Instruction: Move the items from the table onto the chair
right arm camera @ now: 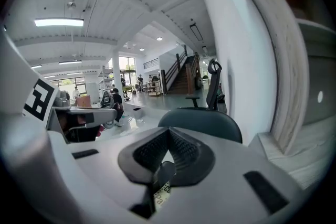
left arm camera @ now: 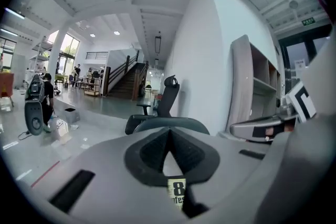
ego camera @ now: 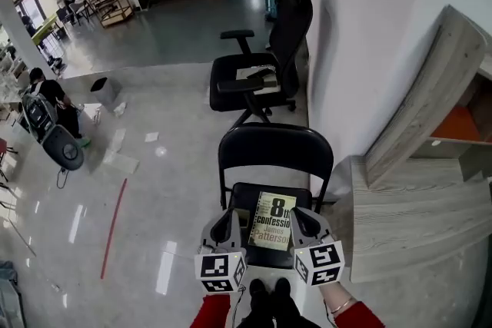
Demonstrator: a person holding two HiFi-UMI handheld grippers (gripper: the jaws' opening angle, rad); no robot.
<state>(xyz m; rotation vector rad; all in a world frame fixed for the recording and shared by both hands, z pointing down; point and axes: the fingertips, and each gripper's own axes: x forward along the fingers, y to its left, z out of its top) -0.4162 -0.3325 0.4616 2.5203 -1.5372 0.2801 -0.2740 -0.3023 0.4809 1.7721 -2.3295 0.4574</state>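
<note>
A big hall with a shiny grey floor runs beside a white wall, and a black chair stands close to that wall. A book lies flat on the chair's seat. The left gripper and the right gripper hang above the book, one at each side, and neither touches it — both have their fingers pressed together with nothing between them.

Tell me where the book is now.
In the head view the book lies on the folding chair seat, bottom centre, between the left gripper and right gripper.
</note>
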